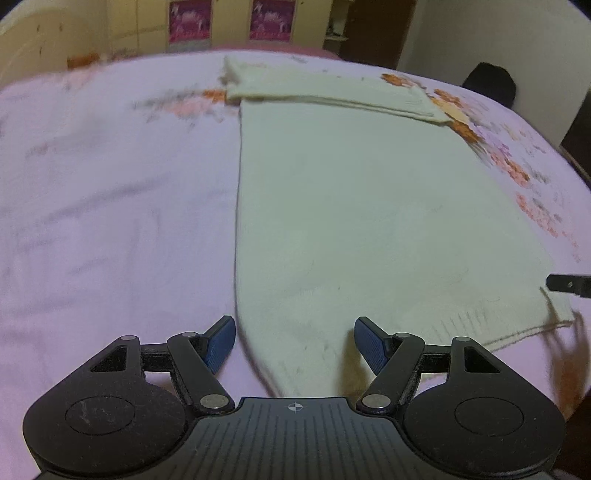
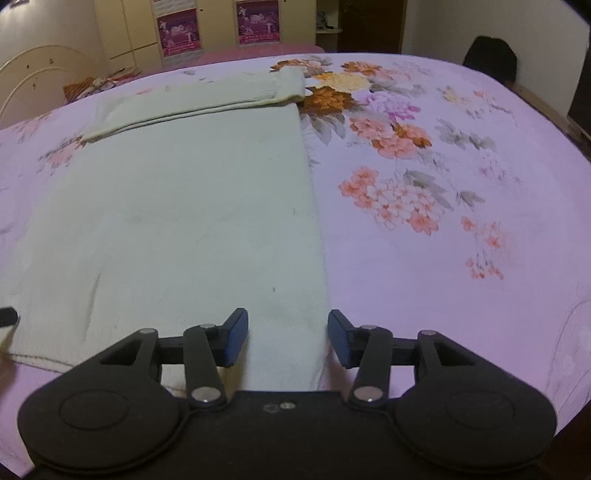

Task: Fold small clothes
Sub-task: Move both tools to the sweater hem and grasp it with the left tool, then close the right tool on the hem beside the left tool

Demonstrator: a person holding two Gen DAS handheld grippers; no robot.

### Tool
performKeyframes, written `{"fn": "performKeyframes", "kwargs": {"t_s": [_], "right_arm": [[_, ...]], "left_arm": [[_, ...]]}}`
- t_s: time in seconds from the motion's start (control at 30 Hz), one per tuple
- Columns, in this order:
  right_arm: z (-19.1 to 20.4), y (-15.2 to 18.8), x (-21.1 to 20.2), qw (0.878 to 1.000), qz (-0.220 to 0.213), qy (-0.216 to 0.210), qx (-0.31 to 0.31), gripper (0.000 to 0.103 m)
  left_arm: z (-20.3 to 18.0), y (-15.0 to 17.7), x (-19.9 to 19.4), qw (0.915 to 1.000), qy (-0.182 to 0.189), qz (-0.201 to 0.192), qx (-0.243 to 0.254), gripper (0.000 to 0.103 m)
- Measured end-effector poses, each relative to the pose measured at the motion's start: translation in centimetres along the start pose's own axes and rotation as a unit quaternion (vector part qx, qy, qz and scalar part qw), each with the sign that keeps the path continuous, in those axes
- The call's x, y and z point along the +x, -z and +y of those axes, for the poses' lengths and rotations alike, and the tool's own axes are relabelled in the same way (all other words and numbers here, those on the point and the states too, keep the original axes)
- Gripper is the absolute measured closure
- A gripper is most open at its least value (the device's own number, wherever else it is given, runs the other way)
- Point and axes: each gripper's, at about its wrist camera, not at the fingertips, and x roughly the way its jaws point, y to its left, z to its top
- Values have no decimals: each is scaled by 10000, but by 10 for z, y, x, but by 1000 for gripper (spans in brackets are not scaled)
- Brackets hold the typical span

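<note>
Closest in on the left wrist view, the left gripper (image 1: pixel 294 341) has its blue-padded jaws spread wide with nothing pinched, sitting right over the near left corner of a cream knit sweater (image 1: pixel 354 206), so the left pad is above bare sheet and the right pad is above the knit. Same deal on the other side: the right gripper (image 2: pixel 288 338) is also parted and empty, straddling the sweater's (image 2: pixel 177 206) near right edge, left pad over the fabric and right pad just off it over the sheet. I can't tell whether either pair of pads actually touches the cloth or just hangs above it. The sweater lies flat on a pink floral bedsheet (image 2: pixel 461 229), ribbed hem toward the near side, body running straight away from the grippers. A bit of the right gripper's black tip pokes in at the right edge of the left view, near the hem corner. Further out, the sleeves are already folded across the far end of the body as a flat band (image 2: pixel 207 98), with a ribbed cuff at its right end. Big orange and peach flower prints sit right of the sweater. Past the bed there's a cream wardrobe (image 2: pixel 122 33) with two pink posters (image 2: pixel 256 22) on its doors, and a dark chair back (image 2: pixel 489 55) far right against the wall.
</note>
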Motion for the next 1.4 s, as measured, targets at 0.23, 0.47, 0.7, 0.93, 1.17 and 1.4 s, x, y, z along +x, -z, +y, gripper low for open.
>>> {"fn": "performKeyframes", "kwargs": {"t_s": [0.23, 0.47, 0.7, 0.93, 1.17, 1.4], "right_arm": [[7, 7, 3, 9999, 102, 69, -8, 52], [4, 9, 5, 9997, 168, 131, 108, 53], [-3, 16, 3, 9991, 268, 36, 323, 54], [-7, 17, 2, 9965, 451, -303, 636, 85], [-2, 6, -7, 9945, 251, -655, 778, 94], [5, -32, -22, 9941, -403, -783, 637, 94]], "left_arm": [[10, 12, 0, 9987, 399, -16, -301, 32], [20, 12, 1, 9940, 807, 51, -739, 37], [29, 10, 8, 9861, 1223, 301, -1079, 72], [29, 13, 18, 9805, 1508, 468, -1174, 86], [20, -4, 7, 9825, 1641, 20, -878, 96], [16, -52, 1, 9807, 1687, -638, -759, 96]]}}
